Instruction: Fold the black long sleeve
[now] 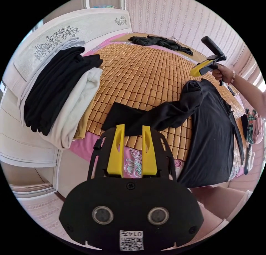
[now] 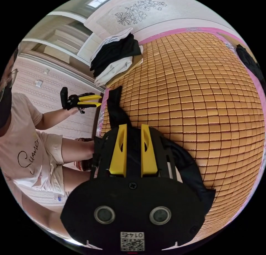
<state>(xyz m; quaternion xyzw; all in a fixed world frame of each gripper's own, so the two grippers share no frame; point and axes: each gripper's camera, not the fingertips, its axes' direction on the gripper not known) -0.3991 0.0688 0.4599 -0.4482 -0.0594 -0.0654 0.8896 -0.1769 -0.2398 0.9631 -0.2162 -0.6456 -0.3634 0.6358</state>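
Observation:
The black long sleeve [image 1: 210,122] lies on the bamboo mat [image 1: 138,72]. Its body hangs over the bed's edge and one sleeve [image 1: 144,118] stretches toward my left gripper [image 1: 133,127]. That gripper is open, its yellow jaws just short of the cuff. In the right gripper view the left gripper [image 2: 97,100] hovers beside the bed with nothing in it, near the sleeve end [image 2: 114,100]. My right gripper [image 2: 133,125] is open above the shirt's black fabric [image 2: 183,161]. A hand holds the right gripper [image 1: 195,72] in the air over the shirt's bunched shoulder.
A stack of folded black, white and tan clothes [image 1: 61,94] rests against the flowered headboard [image 1: 55,36]. Another black garment [image 1: 160,42] lies at the mat's far side. More clothes [image 1: 253,125] sit beyond the shirt. The person [image 2: 30,150] stands at the bed's edge.

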